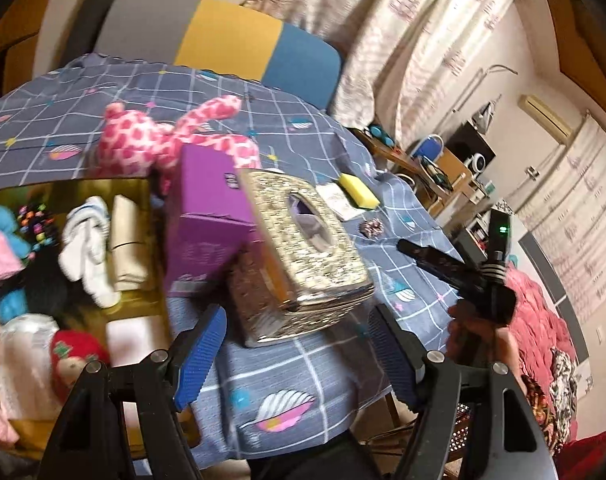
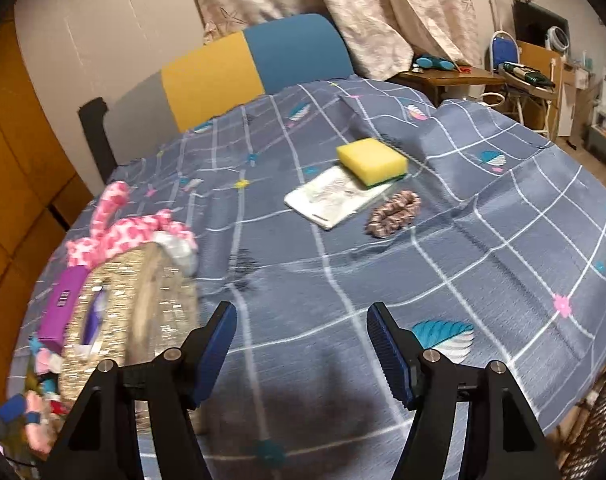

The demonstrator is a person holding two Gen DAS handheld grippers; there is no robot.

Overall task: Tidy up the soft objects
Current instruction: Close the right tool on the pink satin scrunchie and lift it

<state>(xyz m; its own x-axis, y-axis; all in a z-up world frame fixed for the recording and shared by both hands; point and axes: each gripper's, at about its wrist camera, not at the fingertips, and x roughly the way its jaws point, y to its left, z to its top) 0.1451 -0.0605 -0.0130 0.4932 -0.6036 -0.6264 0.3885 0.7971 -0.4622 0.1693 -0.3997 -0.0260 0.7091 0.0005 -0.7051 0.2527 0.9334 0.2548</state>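
A pink spotted plush toy (image 1: pixel 171 140) lies on the blue checked bedspread (image 1: pixel 303 364) behind a purple box (image 1: pixel 207 216) and a glittery gold tissue box (image 1: pixel 307 236). A golden tray (image 1: pixel 143 296) at the left holds white socks (image 1: pixel 87 248), folded beige cloth (image 1: pixel 127 244), a blue plush (image 1: pixel 3 240) and a red doll (image 1: pixel 75 356). My left gripper (image 1: pixel 299 356) is open and empty just before the tissue box. My right gripper (image 2: pixel 303 352) is open and empty above the bedspread (image 2: pixel 383 280). Beyond it lie a yellow sponge (image 2: pixel 373 160) and a scrunchie (image 2: pixel 393 214).
A white packet (image 2: pixel 331 198) lies under the sponge. A grey, yellow and blue headboard (image 2: pixel 223 76) stands behind the bed. A wooden side table (image 2: pixel 447 76) and cluttered shelves stand at the far right. The right gripper's body (image 1: pixel 463 276) shows in the left wrist view.
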